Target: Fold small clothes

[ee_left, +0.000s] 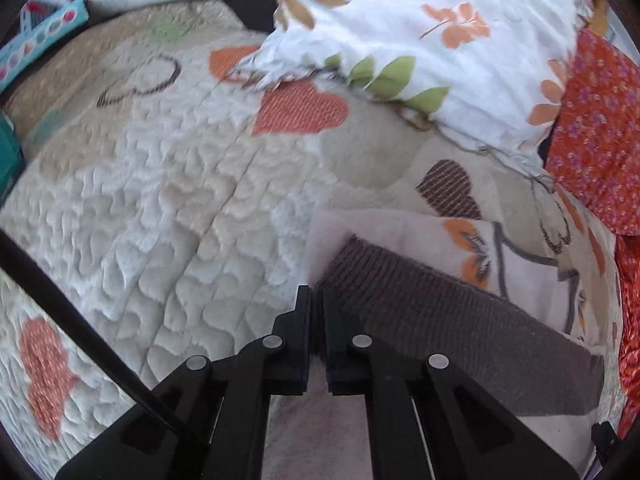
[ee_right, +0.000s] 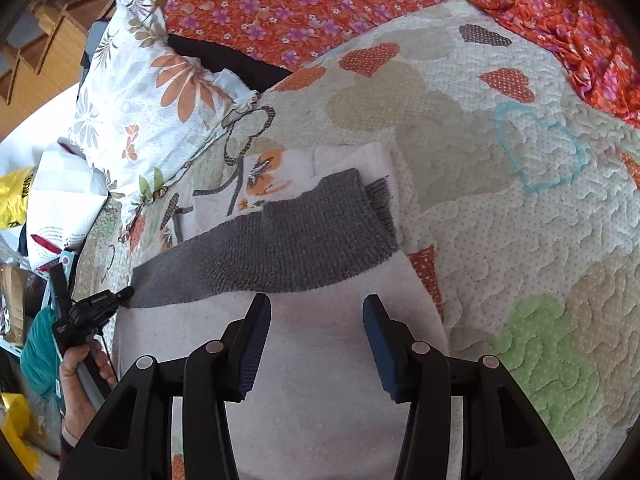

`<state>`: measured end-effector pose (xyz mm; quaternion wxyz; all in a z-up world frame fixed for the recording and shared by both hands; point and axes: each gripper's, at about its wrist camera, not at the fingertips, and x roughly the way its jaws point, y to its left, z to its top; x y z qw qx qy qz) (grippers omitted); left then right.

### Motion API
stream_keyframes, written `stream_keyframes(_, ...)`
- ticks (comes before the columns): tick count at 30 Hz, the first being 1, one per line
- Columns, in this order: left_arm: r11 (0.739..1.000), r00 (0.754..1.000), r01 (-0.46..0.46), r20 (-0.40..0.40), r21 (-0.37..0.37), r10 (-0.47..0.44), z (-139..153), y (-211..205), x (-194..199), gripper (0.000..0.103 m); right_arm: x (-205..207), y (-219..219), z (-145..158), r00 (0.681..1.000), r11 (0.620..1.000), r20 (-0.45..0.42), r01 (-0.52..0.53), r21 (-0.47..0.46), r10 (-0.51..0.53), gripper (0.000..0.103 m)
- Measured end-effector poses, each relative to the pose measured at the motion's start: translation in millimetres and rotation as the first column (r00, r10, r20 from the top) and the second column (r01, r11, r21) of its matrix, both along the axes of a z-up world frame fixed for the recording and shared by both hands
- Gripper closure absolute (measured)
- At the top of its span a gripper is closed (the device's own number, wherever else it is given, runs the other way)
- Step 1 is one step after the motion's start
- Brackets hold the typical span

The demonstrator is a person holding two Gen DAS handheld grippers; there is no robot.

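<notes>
- This is a bedroom in a home.
- A big soft quilt [ee_right: 500,208] covers the bed. It has hearts sewn on it in orange, brown, green and blue.
- A white pillow [ee_left: 432,28] with orange flowers and green leaves lies at the edge of the quilt.
- An orange sheet [ee_right: 304,4] with little purple flowers lies past the quilt.
- A small pink and grey sweater [ee_right: 280,240] lies on the quilt.
- Wooden stairs [ee_right: 48,40] with a rail show in the corner.
- Bags and a yellow thing [ee_right: 12,196] sit piled beside the bed.
</notes>
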<state>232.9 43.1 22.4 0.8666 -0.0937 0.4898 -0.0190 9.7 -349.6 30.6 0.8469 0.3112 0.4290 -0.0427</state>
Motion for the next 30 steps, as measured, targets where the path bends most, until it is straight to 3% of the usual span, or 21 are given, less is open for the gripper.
stream_keyframes(4, 0.997, 0.999, -0.047, -0.015, -0.061, 0.046, 1, 12, -6, 0.072, -1, 8, 5, 1.0, 0.999, 0.009, -0.02, -0.035, 0.02, 0.051)
stream_keyframes(7, 0.987, 0.996, -0.087, -0.032, -0.135, 0.083, 6, 29, -16, 0.064, -2, 12, 8, 0.999, 0.999, 0.013, -0.031, -0.039, 0.032, 0.048)
stream_keyframes(11, 0.988, 0.996, -0.086, -0.026, -0.131, 0.083, 14, 39, -36, 0.06, -5, 13, 10, 0.999, 0.999, 0.02, -0.032, -0.027, 0.033, 0.047)
stream_keyframes(15, 0.992, 0.998, -0.066, -0.014, -0.106, 0.064, 22, 45, -56, 0.049, -9, 13, 13, 0.999, 1.0, 0.028, -0.022, -0.011, 0.022, 0.046)
stream_keyframes(21, 0.984, 0.998, -0.067, -0.028, -0.166, 0.063, 25, 59, -89, 0.046, -16, 16, 19, 0.999, 1.0, 0.045, 0.004, -0.008, -0.004, 0.045)
stream_keyframes(28, 0.988, 0.999, -0.038, -0.022, -0.149, 0.035, 27, 63, -126, 0.044, -37, -1, 37, 0.989, 0.976, 0.089, 0.129, -0.177, -0.115, 0.038)
stream_keyframes(30, 0.986, 0.999, -0.032, -0.023, -0.161, 0.028, 27, 64, -142, 0.042, -43, -12, 33, 0.985, 0.971, 0.074, 0.164, -0.173, -0.153, 0.037)
